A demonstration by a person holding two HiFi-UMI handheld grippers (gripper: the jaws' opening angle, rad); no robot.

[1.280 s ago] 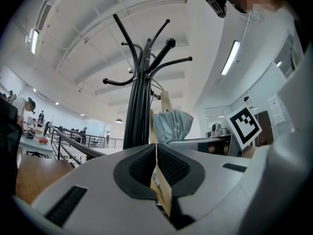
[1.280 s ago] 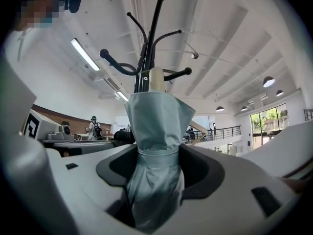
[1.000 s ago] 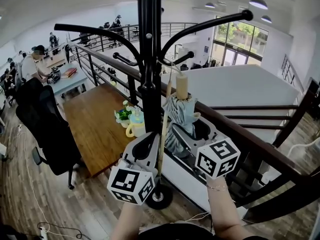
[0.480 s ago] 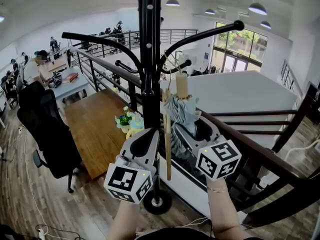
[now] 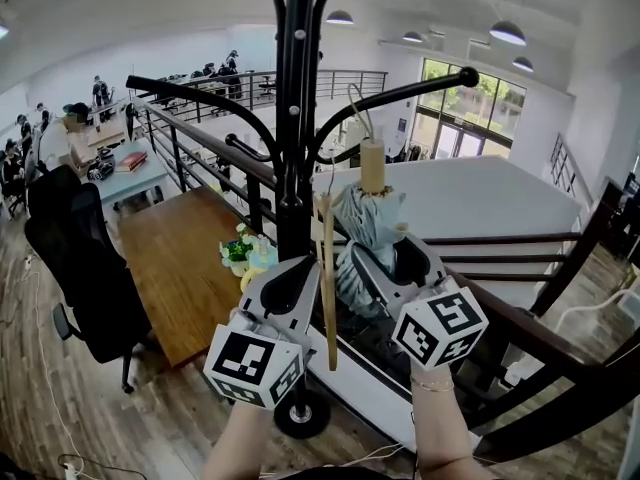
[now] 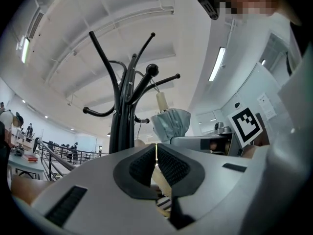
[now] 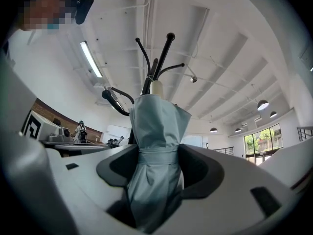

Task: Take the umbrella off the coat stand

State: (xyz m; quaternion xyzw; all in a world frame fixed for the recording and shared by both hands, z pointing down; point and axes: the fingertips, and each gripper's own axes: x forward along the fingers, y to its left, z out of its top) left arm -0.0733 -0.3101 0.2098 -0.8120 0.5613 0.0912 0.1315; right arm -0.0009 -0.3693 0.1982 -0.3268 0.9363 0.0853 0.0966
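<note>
The black coat stand (image 5: 292,168) rises directly in front, a dark railing (image 5: 200,136) behind it, with a wooden table (image 5: 178,263) and black chair (image 5: 75,258) below. The pale blue folded umbrella (image 7: 155,131) stands upright just right of the pole, and the right gripper (image 7: 157,155) clamps its strapped waist. The left gripper (image 6: 156,153) is nearly closed on a thin tan rod (image 5: 327,278). Small pastel items (image 5: 247,252) on the table are unclear

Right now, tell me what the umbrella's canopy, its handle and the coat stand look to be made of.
Umbrella canopy: pale blue-grey woven fabric, matte; it creases and bunches under its strap in the right tool.
Handle: cream, smooth, probably plastic or pale wood.
Coat stand: black metal tubing, likely painted, with a slight sheen and ball-tipped arms.
</note>
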